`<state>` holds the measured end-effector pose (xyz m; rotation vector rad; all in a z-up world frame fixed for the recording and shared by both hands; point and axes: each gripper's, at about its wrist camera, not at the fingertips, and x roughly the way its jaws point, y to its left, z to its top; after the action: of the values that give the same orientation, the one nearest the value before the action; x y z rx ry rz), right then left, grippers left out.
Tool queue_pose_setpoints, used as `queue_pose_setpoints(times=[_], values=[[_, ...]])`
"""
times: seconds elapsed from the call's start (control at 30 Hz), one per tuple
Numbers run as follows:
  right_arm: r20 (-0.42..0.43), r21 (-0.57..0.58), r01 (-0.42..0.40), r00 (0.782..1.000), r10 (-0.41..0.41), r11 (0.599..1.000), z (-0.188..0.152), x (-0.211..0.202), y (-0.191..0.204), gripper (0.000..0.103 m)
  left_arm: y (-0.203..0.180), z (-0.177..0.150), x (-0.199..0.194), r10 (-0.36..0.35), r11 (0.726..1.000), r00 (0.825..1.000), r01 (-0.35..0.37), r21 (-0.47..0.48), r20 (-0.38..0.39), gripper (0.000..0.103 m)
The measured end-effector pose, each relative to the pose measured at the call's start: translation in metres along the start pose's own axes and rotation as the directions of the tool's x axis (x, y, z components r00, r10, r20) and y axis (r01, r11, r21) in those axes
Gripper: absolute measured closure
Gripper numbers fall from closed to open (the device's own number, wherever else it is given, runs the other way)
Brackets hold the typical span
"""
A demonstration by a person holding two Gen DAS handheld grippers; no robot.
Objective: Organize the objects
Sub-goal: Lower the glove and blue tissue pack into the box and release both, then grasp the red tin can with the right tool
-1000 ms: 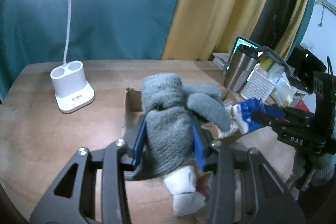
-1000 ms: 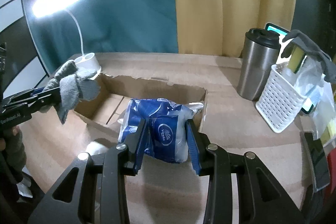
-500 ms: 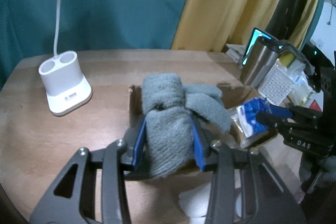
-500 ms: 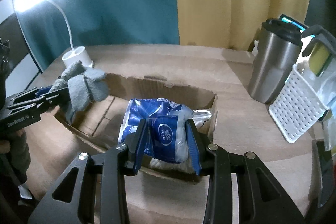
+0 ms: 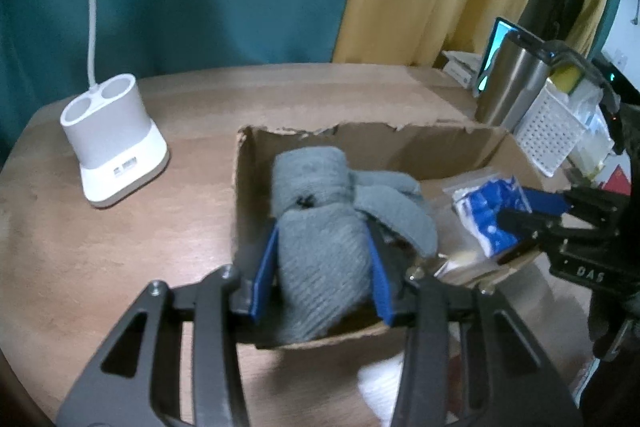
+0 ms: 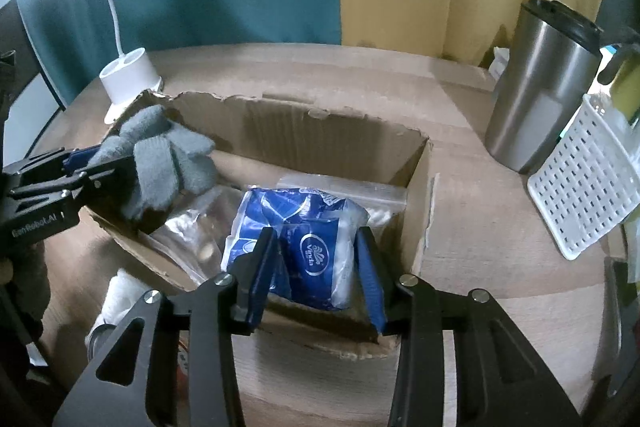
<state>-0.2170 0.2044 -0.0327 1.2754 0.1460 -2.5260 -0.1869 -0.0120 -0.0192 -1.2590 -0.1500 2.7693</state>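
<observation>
My left gripper (image 5: 322,259) is shut on a grey knit glove (image 5: 320,227) and holds it inside the left end of an open cardboard box (image 5: 360,135). My right gripper (image 6: 316,259) is shut on a blue and white tissue pack (image 6: 298,243), held low inside the right part of the same box (image 6: 312,131). The glove (image 6: 164,163) and left gripper show at the left in the right wrist view. The tissue pack (image 5: 486,215) and right gripper show at the right in the left wrist view. A clear plastic bag (image 6: 348,189) lies in the box under the pack.
A white lamp base (image 5: 112,143) stands left of the box on the wooden table (image 5: 120,247). A steel tumbler (image 6: 544,91) and a white perforated basket (image 6: 584,183) stand to the right. White items (image 6: 120,291) lie in front of the box.
Both grippers moved forward and down over the box. The glove and the tissue pack went from above the box rim to inside it. Both stay gripped.
</observation>
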Motion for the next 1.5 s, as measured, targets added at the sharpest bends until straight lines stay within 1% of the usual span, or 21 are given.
queue_pose_setpoints(times=[0.07, 0.13, 0.17, 0.2, 0.23, 0.27, 0.3, 0.33, 0.53, 0.57, 0.6, 0.63, 1.03, 1.27, 1.5], values=[[-0.002, -0.001, 0.001, 1.000, -0.001, 1.000, 0.000, -0.001, 0.001, 0.061, -0.003, -0.002, -0.001, 0.025, 1.000, 1.000, -0.025, 0.004, -0.011, 0.059], [-0.006, 0.000, -0.008, 1.000, 0.008, 1.000, 0.000, -0.002, 0.001, 0.055, -0.006, -0.003, -0.001, 0.030, 1.000, 0.999, -0.030, 0.004, -0.018, 0.056], [-0.009, -0.001, -0.018, 1.000, 0.018, 1.000, -0.001, -0.002, 0.002, 0.053, -0.006, -0.002, -0.002, 0.025, 1.000, 0.999, -0.025, -0.001, -0.021, 0.050], [-0.009, 0.002, -0.026, 1.000, 0.026, 1.000, -0.001, -0.003, 0.002, 0.045, -0.006, -0.003, -0.003, 0.004, 1.000, 1.000, -0.004, -0.014, -0.020, 0.044], [-0.006, 0.006, -0.035, 0.999, 0.035, 0.999, -0.001, -0.005, 0.003, 0.038, -0.006, -0.003, -0.005, -0.009, 1.000, 1.000, 0.008, -0.023, -0.019, 0.041], [0.001, 0.009, -0.053, 0.999, 0.053, 0.999, -0.002, -0.009, 0.003, 0.035, -0.007, -0.003, -0.007, -0.014, 1.000, 1.000, 0.014, -0.024, -0.016, 0.035], [0.007, 0.009, -0.056, 0.998, 0.055, 0.998, -0.003, -0.012, 0.005, 0.032, -0.009, -0.003, -0.010, -0.013, 1.000, 1.000, 0.013, -0.021, -0.007, 0.028], [0.013, 0.006, -0.049, 0.999, 0.049, 0.999, -0.004, -0.015, 0.006, 0.029, -0.010, -0.004, -0.014, -0.009, 1.000, 1.000, 0.009, -0.019, 0.001, 0.025], [0.039, 0.010, -0.031, 0.999, 0.031, 0.999, -0.010, -0.032, 0.007, 0.028, -0.012, -0.005, -0.040, 0.007, 1.000, 0.998, -0.006, -0.016, 0.058, 0.024], [0.042, 0.011, -0.029, 0.999, 0.028, 1.000, -0.011, -0.035, 0.008, 0.028, -0.011, -0.006, -0.044, 0.010, 1.000, 0.998, -0.009, -0.019, 0.067, 0.021], [0.047, 0.010, -0.026, 0.999, 0.026, 1.000, -0.013, -0.038, 0.009, 0.028, -0.009, -0.007, -0.049, 0.015, 1.000, 0.997, -0.013, -0.022, 0.076, 0.016], [0.050, 0.009, -0.026, 0.998, 0.025, 1.000, -0.015, -0.041, 0.010, 0.028, -0.009, -0.008, -0.052, 0.019, 1.000, 0.996, -0.017, -0.025, 0.082, 0.015], [0.079, -0.005, -0.026, 0.997, 0.026, 1.000, -0.030, -0.066, 0.031, 0.028, 0.004, -0.035, -0.091, 0.049, 0.998, 0.992, -0.043, -0.051, 0.115, 0.015], [0.090, -0.009, -0.040, 0.995, 0.041, 0.999, -0.039, -0.074, 0.049, 0.028, 0.012, -0.049, -0.106, 0.059, 0.997, 0.990, -0.052, -0.063, 0.129, 0.015], [0.088, -0.011, -0.067, 0.994, 0.068, 0.998, -0.048, -0.076, 0.066, 0.028, 0.025, -0.067, -0.114, 0.064, 0.995, 0.991, -0.055, -0.082, 0.121, 0.015]])
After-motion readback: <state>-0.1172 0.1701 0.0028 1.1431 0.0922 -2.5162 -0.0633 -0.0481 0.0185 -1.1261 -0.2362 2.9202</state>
